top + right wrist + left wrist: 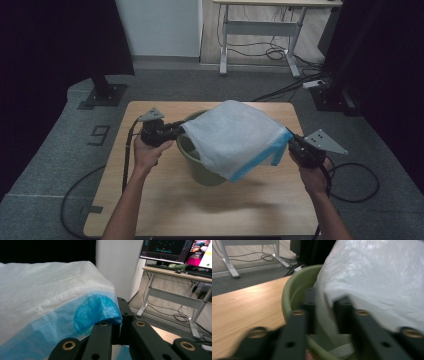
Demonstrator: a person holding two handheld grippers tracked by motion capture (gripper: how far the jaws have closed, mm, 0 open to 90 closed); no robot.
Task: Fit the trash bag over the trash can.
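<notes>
While the right tool (292, 142) clamps the blue hem, the white bag (235, 132) hangs spread over the green bin (200, 167) mid-worktop (165, 210) for lining; left tool (180, 131) part-open, straddling bag edge at the bin rim.

Wooden bench (260, 200); grey carpet floor (45, 150); white-framed desk (260, 30) beyond, loose cables (272, 50) beneath; lit monitors (175, 251) on desk; power strip (314, 84).

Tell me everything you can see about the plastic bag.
The bag is thin, translucent white plastic with a blue band along its open edge. It is stretched nearly flat above the green bin. The right gripper pinches its blue edge; the left gripper has white film between its jaws at the bin's rim.
</notes>
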